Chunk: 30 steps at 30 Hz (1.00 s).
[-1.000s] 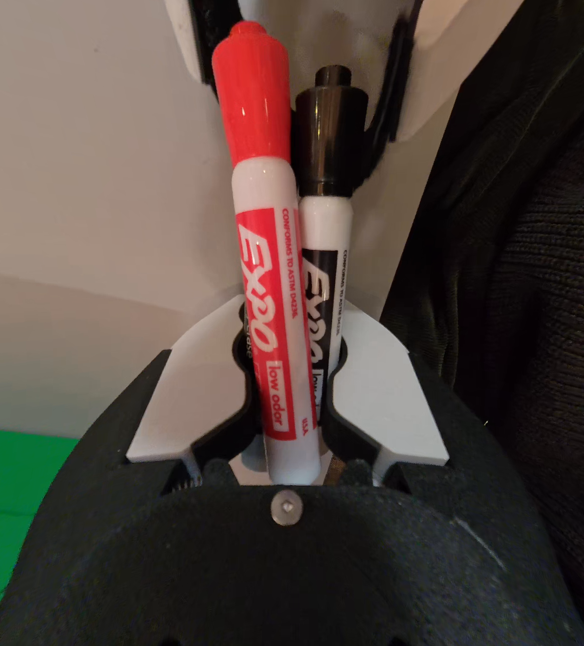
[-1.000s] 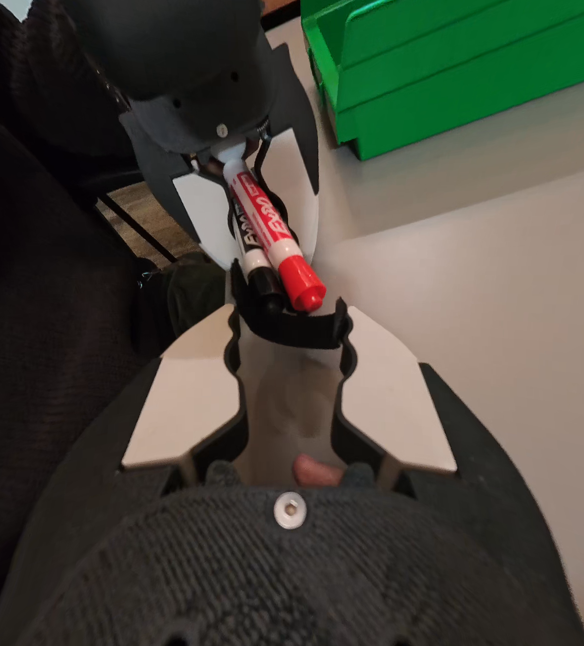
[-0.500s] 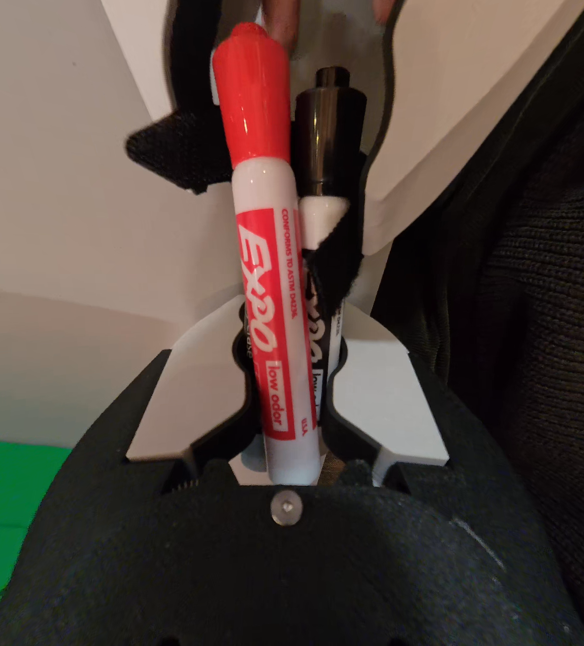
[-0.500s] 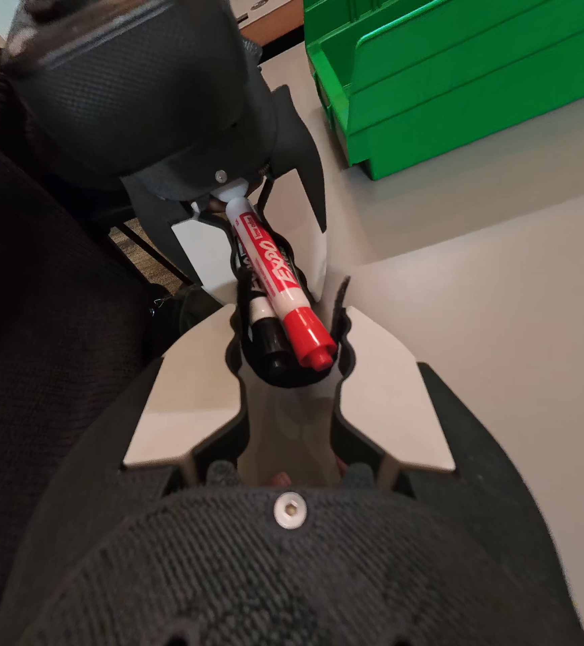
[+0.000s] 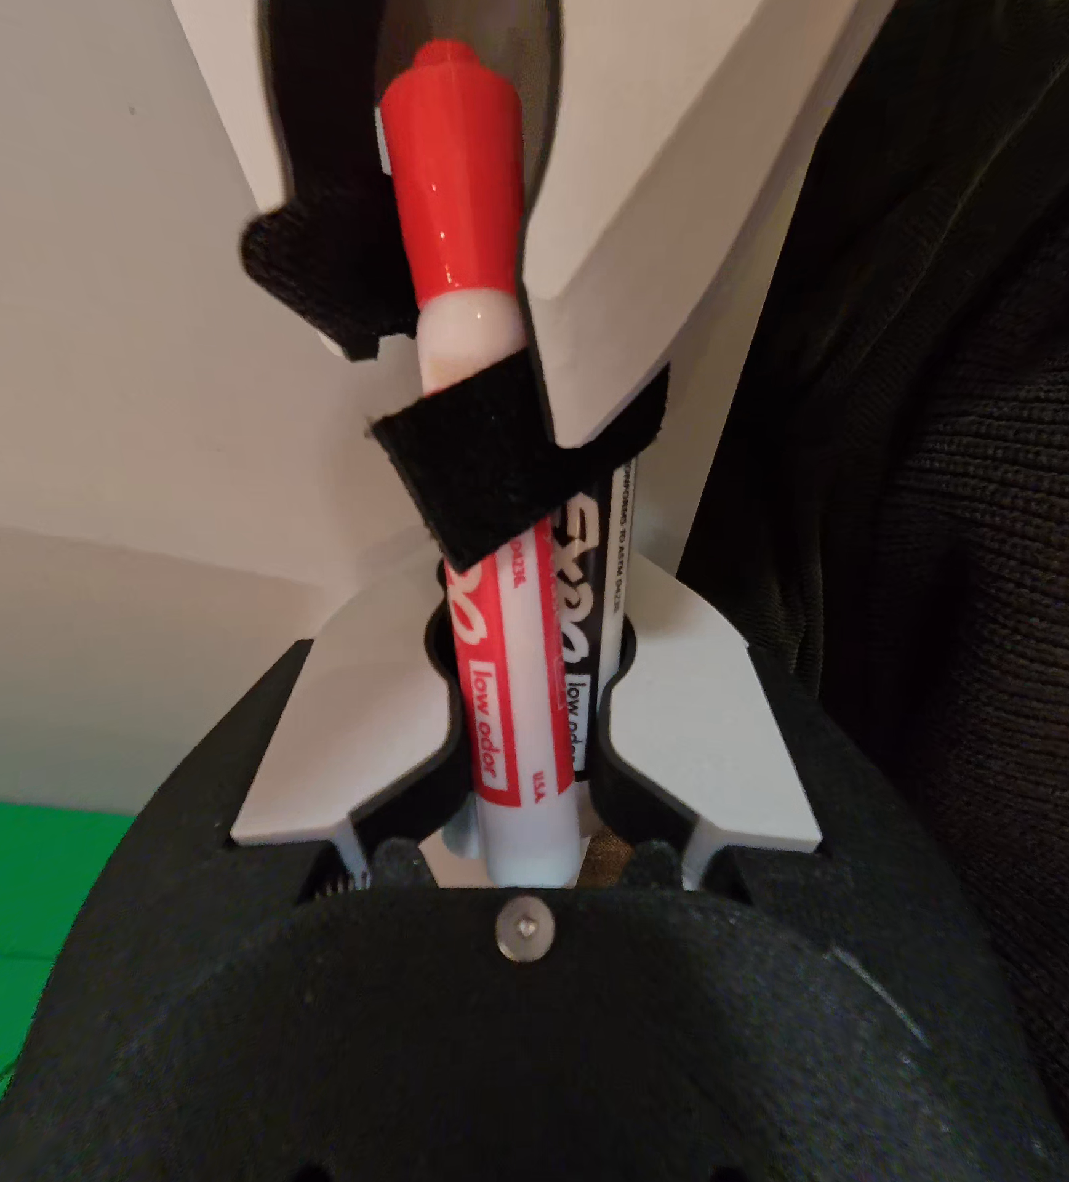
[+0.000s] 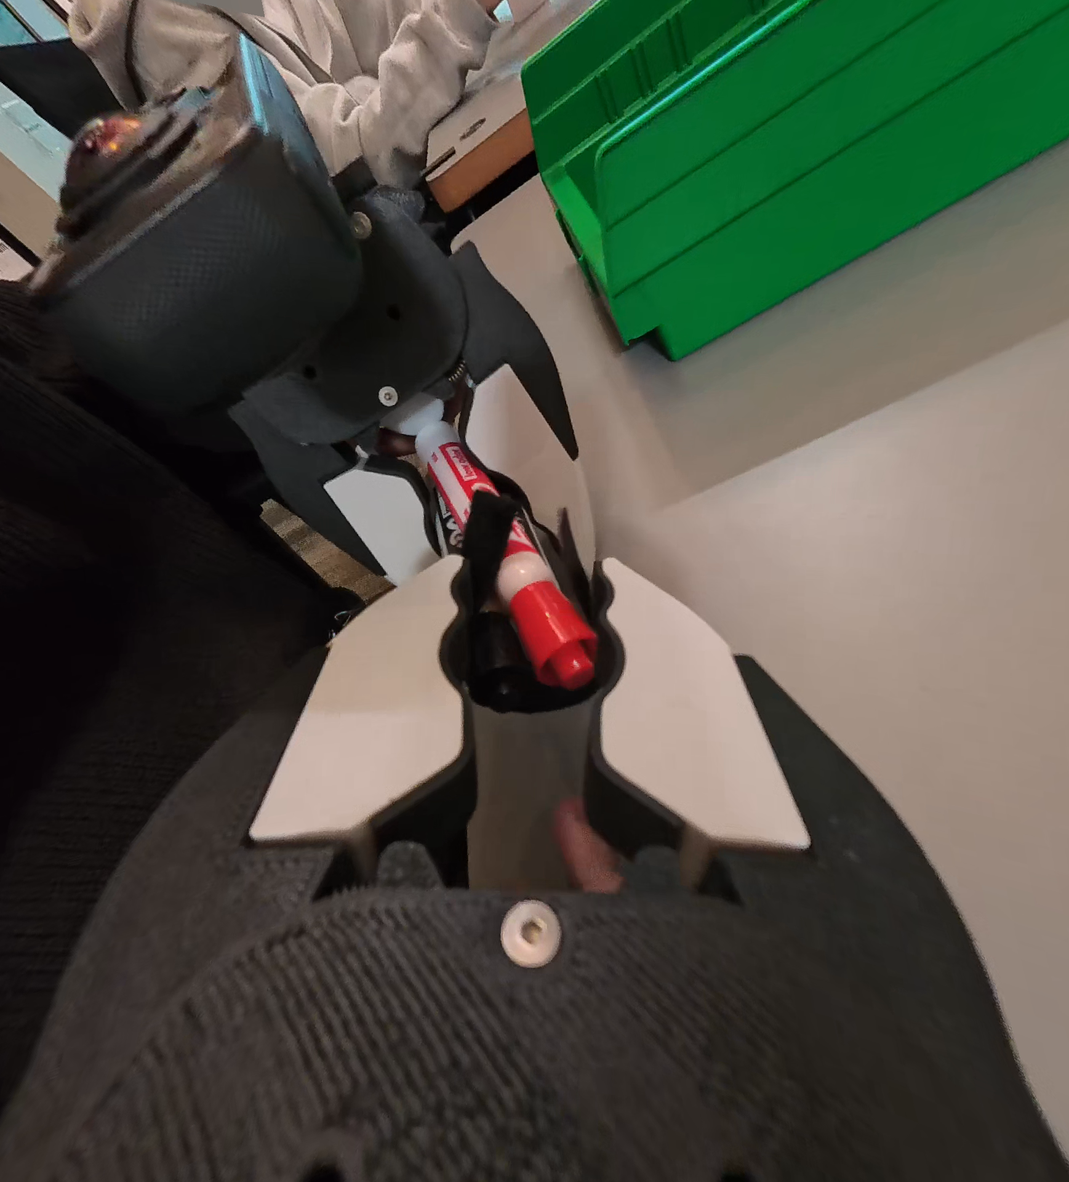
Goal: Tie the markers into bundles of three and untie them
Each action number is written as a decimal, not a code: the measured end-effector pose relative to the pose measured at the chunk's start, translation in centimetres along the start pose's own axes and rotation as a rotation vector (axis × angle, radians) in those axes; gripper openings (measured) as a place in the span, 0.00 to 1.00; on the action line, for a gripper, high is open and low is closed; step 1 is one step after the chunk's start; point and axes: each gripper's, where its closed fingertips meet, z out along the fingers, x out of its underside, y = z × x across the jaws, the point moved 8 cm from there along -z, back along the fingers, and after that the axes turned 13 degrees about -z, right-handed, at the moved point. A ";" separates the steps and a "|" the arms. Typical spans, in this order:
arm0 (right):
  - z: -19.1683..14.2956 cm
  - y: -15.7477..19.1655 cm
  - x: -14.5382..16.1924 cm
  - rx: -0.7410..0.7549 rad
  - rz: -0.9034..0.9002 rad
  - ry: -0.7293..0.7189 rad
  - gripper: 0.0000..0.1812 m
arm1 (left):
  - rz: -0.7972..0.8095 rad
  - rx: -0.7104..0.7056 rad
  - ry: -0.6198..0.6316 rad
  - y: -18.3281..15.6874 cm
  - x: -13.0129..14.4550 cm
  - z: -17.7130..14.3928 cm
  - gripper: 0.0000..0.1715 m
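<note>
Black hook-and-loop strap (image 5: 474, 473) is lying slantwise across two dry-erase markers, just ahead of the left tongs (image 5: 528, 595). These tongs are pinching both barrels side by side, the red-capped marker (image 5: 506, 671) on the left finger's side and the black-capped marker (image 5: 589, 639) on the right finger's side, with their blunt ends reaching back to the tongs' throat.

Facing them tip to tip, the right tongs (image 6: 528, 575) are standing spread, and both caps are poking into the gap between their white fingers. One end of the strap is sticking up loose over the red marker's barrel, while the rest is running down beside the fingers. Whether the strap is closing fully around the pair is hidden, and so is whether the right fingers are pressing on it.

Beyond and to the right of the right tongs, green plastic bins (image 6: 838, 192) are sitting on the grey tabletop (image 6: 902, 575). A dark knit sleeve (image 5: 966, 575) is filling the space right of the left tongs.
</note>
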 end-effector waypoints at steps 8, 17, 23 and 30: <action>-0.1 0.1 -0.1 -0.002 0.031 0.020 0.24 | 0.003 0.004 0.000 0.0 0.1 0.0 0.27; -3.4 -1.4 -0.3 0.116 0.048 0.015 0.24 | -0.035 -0.026 0.000 1.3 0.5 -0.5 0.27; -7.1 -3.4 0.3 0.307 0.065 0.149 0.23 | -0.071 -0.058 0.005 2.4 1.0 -0.6 0.27; -6.0 -4.9 0.3 0.431 -0.013 0.251 0.24 | -0.072 -0.061 0.004 2.4 1.0 -0.6 0.27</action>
